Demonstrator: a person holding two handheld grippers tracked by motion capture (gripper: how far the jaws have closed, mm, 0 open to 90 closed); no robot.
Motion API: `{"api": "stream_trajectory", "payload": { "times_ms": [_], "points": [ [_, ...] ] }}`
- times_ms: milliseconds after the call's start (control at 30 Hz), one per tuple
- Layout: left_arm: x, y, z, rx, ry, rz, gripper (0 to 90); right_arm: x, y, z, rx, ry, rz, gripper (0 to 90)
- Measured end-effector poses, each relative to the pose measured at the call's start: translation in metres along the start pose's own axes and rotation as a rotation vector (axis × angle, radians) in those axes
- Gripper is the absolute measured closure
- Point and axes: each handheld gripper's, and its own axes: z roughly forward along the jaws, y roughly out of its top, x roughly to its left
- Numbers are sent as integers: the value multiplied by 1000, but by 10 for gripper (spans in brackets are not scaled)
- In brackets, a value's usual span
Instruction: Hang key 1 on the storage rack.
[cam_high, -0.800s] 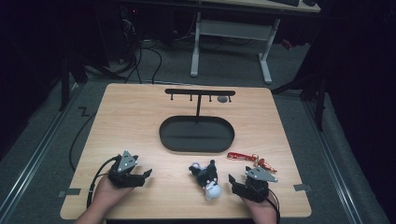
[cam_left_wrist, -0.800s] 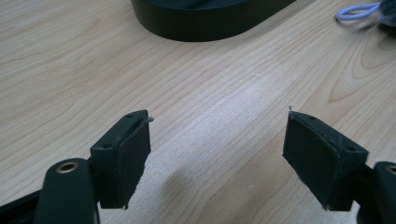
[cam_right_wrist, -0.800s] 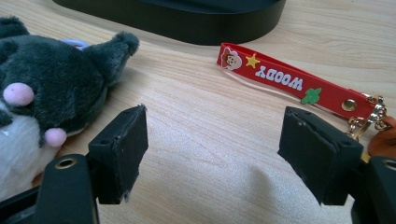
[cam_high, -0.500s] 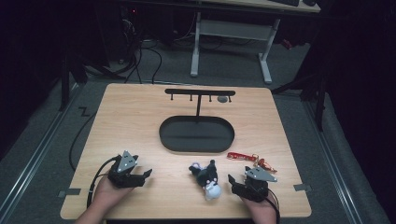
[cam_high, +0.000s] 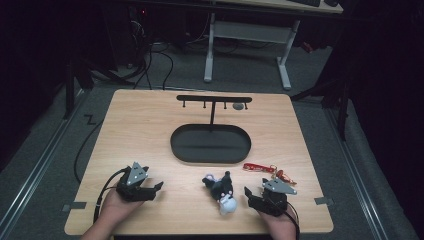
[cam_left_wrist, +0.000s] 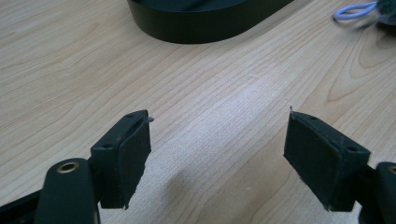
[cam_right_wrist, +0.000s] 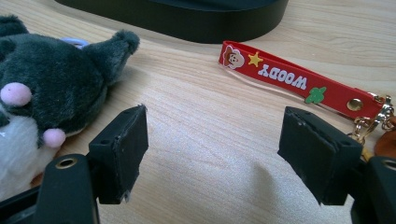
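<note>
Overhead, the black oval tray (cam_high: 210, 144) lies empty mid-table; the plush toy (cam_high: 221, 191) lies just beside the right gripper (cam_high: 260, 192), white end toward the near edge. The left gripper (cam_left_wrist: 217, 154) is spread over bare wood. The right gripper's own camera shows it spread too, between the toy (cam_right_wrist: 46, 88) and a red strap (cam_right_wrist: 289, 79).

Overhead forward-down; two low tabletop (cam_high: 150, 130) close-ups.

Light wooden table (cam_high: 150, 130), black oval tray with hook stand (cam_high: 210, 144) at centre, red Woody strap keychain (cam_high: 265, 170) near right, dark plush toy, perhaps a dog (cam_high: 221, 190), near centre.
</note>
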Motion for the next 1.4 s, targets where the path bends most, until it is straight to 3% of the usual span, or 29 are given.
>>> {"api": "stream_trajectory", "payload": {
  "times_ms": [133, 300, 533, 867, 1200, 1300, 1400],
  "points": [
    [0, 0, 0, 0, 3, 5, 231, -2, 2, -1, 4, 1, 18, 229],
    [-3, 1, 0, -2, 10, 15, 227, -2, 3, -5, 4, -5, 5, 223],
    [-6, 4, 1, -7, 18, 38, 215, -4, 5, -5, 25, 10, 38, 228],
    [-10, 8, 1, -29, 9, 46, 139, -3, 15, -6, 39, -44, -22, 193],
    [-7, 9, 3, -20, -15, 49, 81, 3, 23, -4, 199, -58, -37, 192],
    [-6, 8, 1, -32, -10, 43, 78, 6, 26, -5, 262, -62, -53, 192],
    [-5, 9, -1, -48, -15, 39, 79, 7, 27, -6, 289, -68, -46, 192]
  ]
}}
